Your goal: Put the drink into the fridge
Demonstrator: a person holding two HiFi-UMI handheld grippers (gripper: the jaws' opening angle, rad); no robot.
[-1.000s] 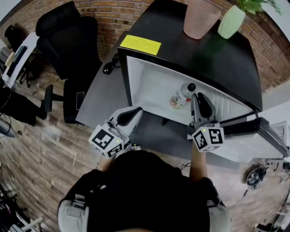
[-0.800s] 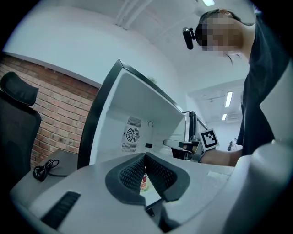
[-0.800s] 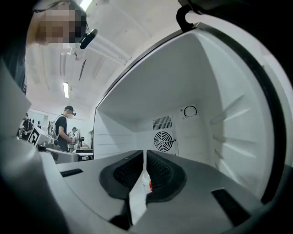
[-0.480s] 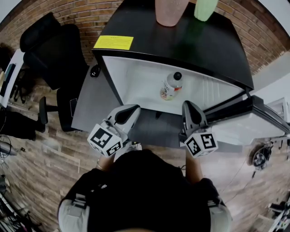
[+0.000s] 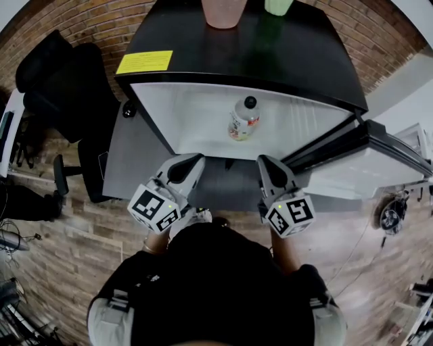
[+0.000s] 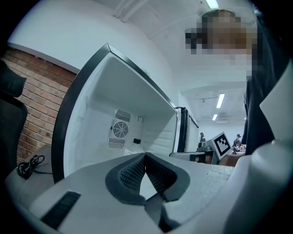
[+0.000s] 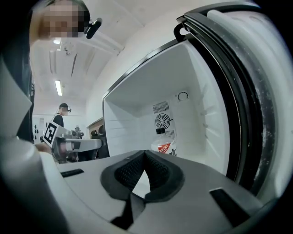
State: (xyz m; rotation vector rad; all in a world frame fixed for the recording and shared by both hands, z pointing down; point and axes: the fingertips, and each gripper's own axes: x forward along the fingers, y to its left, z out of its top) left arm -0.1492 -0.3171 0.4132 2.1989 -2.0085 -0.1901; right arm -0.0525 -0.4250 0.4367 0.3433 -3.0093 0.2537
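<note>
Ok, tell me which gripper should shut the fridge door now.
Right. The right gripper, shut and empty, sits beside the open door, which swings out on that side; the left gripper is farther from it. The bottle stands inside the fridge.

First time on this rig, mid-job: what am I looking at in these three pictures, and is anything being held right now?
There is no robot here: a person holds a two-finger gripper in each hand. The head view looks steeply down from the person's head. It shows the left gripper and right gripper, each with a marker cube, in front of an open fridge. The fridge's door swings to the right. The drink bottle stands upright inside the fridge, and a pink cup sits on top. The other two views ride on the grippers and look along their fingers. In both, the fingers are together with nothing between them, so nothing is held.
</note>
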